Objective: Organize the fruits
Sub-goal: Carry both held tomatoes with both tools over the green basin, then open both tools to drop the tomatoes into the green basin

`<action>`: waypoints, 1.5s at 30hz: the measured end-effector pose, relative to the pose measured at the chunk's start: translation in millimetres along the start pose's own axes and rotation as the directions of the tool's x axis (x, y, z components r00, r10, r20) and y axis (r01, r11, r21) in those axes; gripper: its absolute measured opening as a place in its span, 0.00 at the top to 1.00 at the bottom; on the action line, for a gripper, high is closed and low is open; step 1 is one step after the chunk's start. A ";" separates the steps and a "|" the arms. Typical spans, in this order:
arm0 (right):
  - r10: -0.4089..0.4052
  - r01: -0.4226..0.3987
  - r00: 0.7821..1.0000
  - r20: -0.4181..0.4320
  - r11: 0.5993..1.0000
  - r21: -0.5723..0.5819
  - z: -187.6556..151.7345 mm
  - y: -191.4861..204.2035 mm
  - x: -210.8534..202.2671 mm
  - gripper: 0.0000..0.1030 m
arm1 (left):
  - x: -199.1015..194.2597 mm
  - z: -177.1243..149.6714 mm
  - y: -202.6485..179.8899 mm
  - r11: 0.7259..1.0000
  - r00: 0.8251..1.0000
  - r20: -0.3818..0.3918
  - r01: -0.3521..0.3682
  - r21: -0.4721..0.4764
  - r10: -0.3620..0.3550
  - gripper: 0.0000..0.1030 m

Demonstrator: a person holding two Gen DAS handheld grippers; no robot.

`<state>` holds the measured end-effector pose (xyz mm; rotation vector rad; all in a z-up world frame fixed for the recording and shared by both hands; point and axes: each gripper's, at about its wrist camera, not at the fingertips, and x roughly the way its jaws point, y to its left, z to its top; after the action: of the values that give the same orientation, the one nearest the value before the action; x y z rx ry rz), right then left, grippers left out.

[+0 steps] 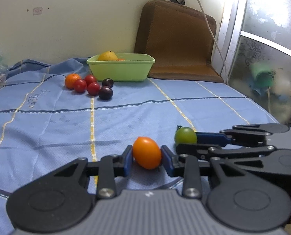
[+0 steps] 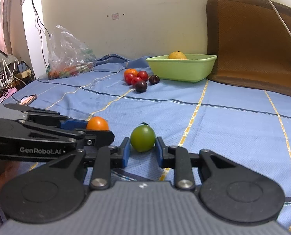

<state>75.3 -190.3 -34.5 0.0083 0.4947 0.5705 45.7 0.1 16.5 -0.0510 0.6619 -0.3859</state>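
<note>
An orange tomato (image 1: 147, 152) lies on the blue sheet (image 1: 47, 127), and my left gripper (image 1: 146, 157) is shut on it, one blue pad against each side. Just right of it, my right gripper (image 2: 142, 146) is shut on a green tomato (image 2: 143, 139) in the same way. Each wrist view also shows the other gripper from the side: the right gripper (image 1: 187, 143) and the left gripper (image 2: 98, 130). Far back stands a green basin (image 1: 122, 69) with a yellow fruit (image 1: 107, 56) in it. Left of the basin are a mandarin (image 1: 72, 80), three red tomatoes (image 1: 93, 88) and two dark plums (image 1: 105, 92).
A brown cushion (image 1: 176, 39) leans on the wall right of the basin, with a white cable (image 1: 210, 29) hanging across it. A clear plastic bag (image 2: 69, 54) of produce sits at the far left, and a phone (image 2: 28, 99) lies near the sheet's left edge.
</note>
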 end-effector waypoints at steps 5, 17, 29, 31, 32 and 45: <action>0.052 -0.052 0.999 -0.010 0.997 0.064 11.8 -14.1 7.5 0.71 | 7.6 26.3 11.5 0.999 0.999 -0.012 0.040 -0.027 -0.040 0.70; -0.071 0.059 0.986 0.150 0.995 0.086 118.2 -83.9 74.2 0.71 | 106.3 172.9 63.9 0.988 1.000 -0.002 0.016 -0.156 -0.017 0.70; -0.102 0.097 0.984 0.145 0.995 0.040 127.8 -107.4 134.8 0.60 | 191.2 192.9 77.9 0.985 0.998 -0.069 -0.016 -0.171 0.004 0.61; -0.108 0.105 0.980 0.166 0.994 0.030 128.2 -108.2 132.7 0.56 | 185.3 192.5 80.8 0.984 0.999 -0.052 -0.013 -0.179 0.004 0.61; -0.116 0.115 0.977 0.180 0.993 0.020 129.0 -106.1 132.1 0.56 | 180.3 193.4 83.7 0.982 0.999 -0.042 -0.004 -0.191 -0.004 0.61; -0.125 0.085 0.984 0.124 0.955 0.284 77.9 -111.4 67.8 0.56 | 43.5 85.8 69.6 0.988 0.992 0.107 -0.044 -0.147 0.060 0.60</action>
<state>217.2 -239.3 -11.8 0.2872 0.4314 0.3889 152.4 42.4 46.9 -0.1911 0.5794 -0.2822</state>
